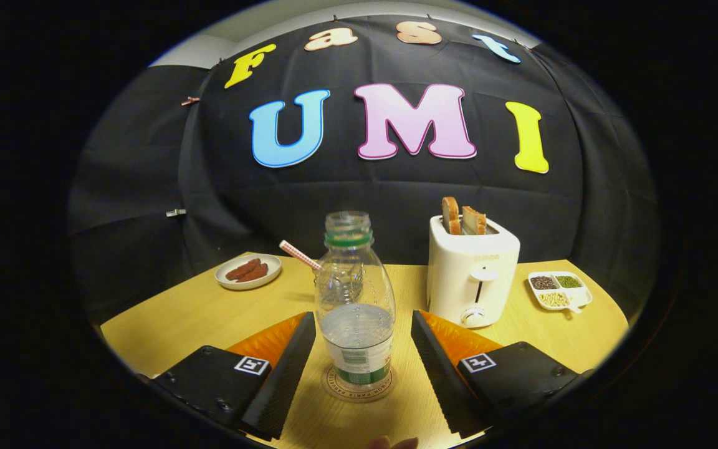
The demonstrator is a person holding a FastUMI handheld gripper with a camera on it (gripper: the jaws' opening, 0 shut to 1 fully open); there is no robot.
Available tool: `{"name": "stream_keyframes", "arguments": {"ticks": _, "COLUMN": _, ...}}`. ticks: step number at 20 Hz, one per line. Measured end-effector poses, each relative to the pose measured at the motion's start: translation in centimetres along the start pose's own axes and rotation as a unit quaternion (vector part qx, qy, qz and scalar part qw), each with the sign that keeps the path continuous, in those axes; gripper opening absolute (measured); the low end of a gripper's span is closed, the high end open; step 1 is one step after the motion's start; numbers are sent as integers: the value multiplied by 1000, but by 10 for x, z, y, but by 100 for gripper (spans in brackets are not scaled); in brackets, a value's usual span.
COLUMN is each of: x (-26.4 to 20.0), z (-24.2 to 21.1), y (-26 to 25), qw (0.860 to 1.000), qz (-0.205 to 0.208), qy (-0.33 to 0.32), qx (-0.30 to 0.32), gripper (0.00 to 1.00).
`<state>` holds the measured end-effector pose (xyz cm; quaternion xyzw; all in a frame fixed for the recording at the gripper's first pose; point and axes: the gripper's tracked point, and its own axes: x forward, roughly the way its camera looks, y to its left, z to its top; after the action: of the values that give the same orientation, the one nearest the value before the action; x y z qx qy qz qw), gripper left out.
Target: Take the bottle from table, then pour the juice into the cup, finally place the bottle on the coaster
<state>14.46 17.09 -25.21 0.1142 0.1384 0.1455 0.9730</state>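
Two fingers of my tongs [359, 349] stand spread either side of the bottle [356, 305], neither touching it. That bottle sits upright on the coaster [359, 388] on the bench [178, 318], uncapped, with clear liquid low in it. I judge the last step, the placing, as good as done. I cannot make out the cup; a striped straw [300, 255] pokes out from behind the bottle. Next I'd draw straight back, keeping the fingers wide so nothing tips the bottle.

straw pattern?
Red-and-white check on the straw, seen behind the bottle in the gripper view.
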Motion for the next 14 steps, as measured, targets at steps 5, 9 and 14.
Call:
{"name": "stream_keyframes", "arguments": {"ticks": 5, "x": -60, "z": 51, "y": 0, "qw": 1000, "qz": -6, "qy": -14, "qx": -20, "gripper": 96}}
{"name": "stream_keyframes", "arguments": {"ticks": 9, "x": -108, "z": 103, "y": -6, "qw": 999, "qz": -16, "qy": -30, "qx": -30, "gripper": 96}}
{"name": "stream_keyframes", "arguments": {"ticks": 14, "x": -156, "z": 171, "y": -4, "qw": 996, "qz": -20, "qy": -69, "qx": -47, "gripper": 96}}
